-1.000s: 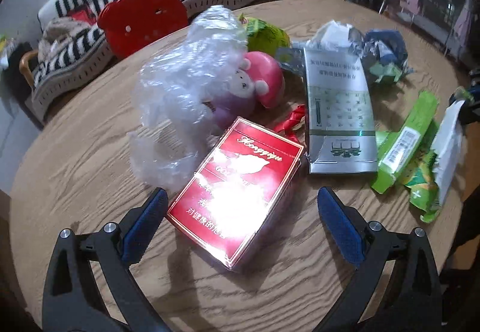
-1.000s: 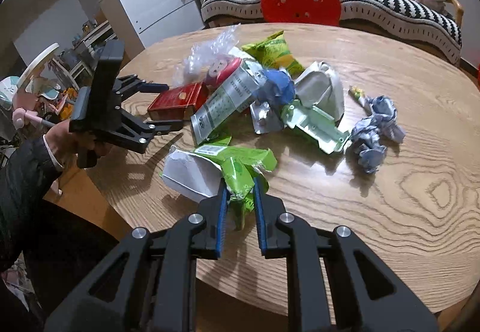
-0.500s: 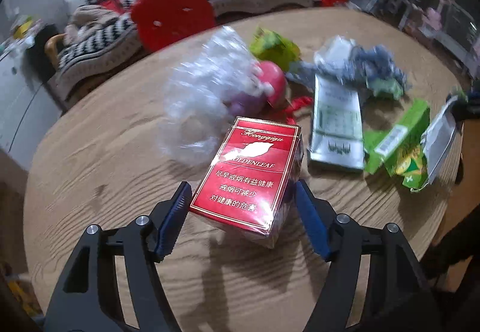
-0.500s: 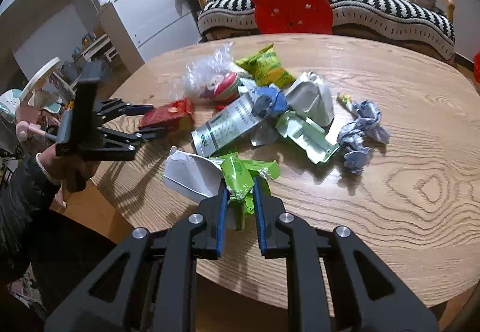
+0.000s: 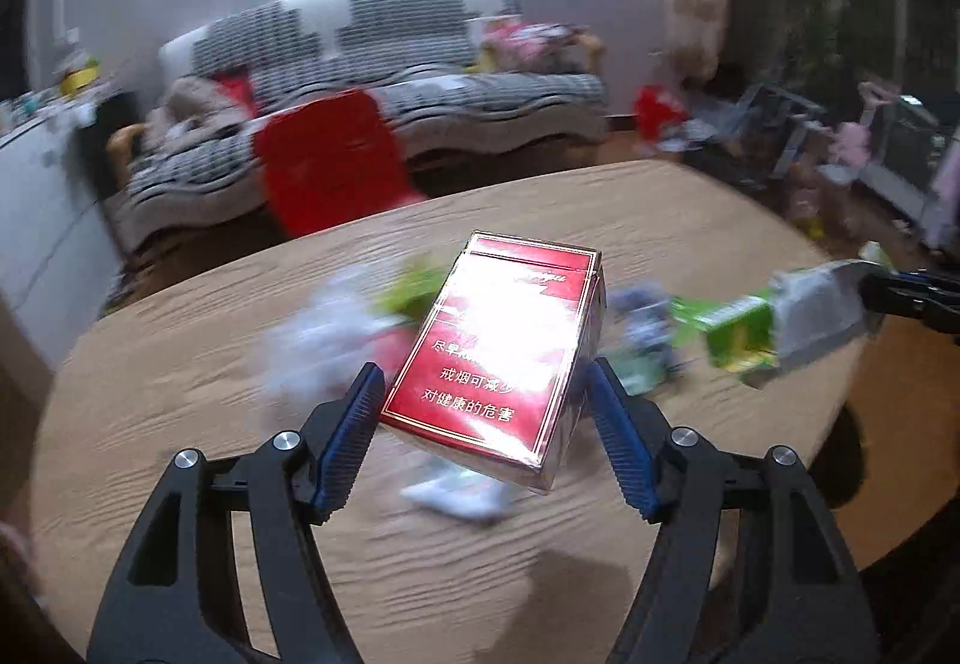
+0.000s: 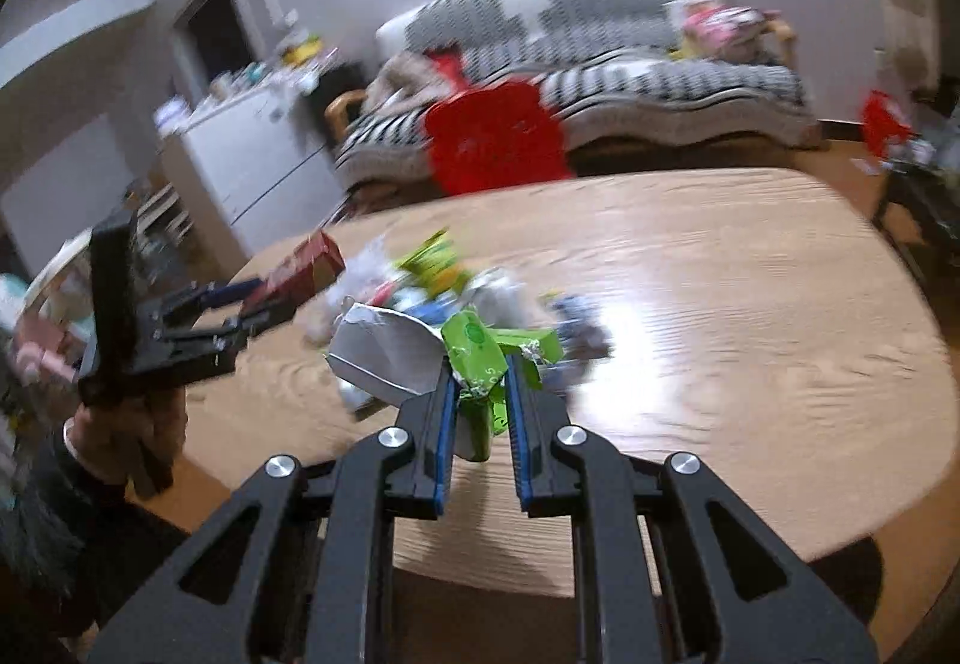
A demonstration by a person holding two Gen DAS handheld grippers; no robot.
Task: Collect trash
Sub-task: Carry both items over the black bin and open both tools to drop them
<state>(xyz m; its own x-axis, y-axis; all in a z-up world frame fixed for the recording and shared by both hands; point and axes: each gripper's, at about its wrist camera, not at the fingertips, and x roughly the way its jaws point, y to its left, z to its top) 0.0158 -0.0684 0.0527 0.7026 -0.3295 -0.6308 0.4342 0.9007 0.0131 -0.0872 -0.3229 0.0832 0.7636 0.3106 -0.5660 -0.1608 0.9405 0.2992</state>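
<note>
Both claws we've got clamped: left gripper [image 5: 483,400] squeezes the red cigarette pack [image 5: 501,346], right gripper [image 6: 478,394] pinches the green wrapper [image 6: 480,358] dangling at 12 o'clock over the table [image 6: 720,304].

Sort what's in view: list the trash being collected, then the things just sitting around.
Job:
red cigarette pack, in left tool
green wrapper, in right tool
blurred litter pile

Just around:
round table
red chair
striped sofa
white cabinet
</note>
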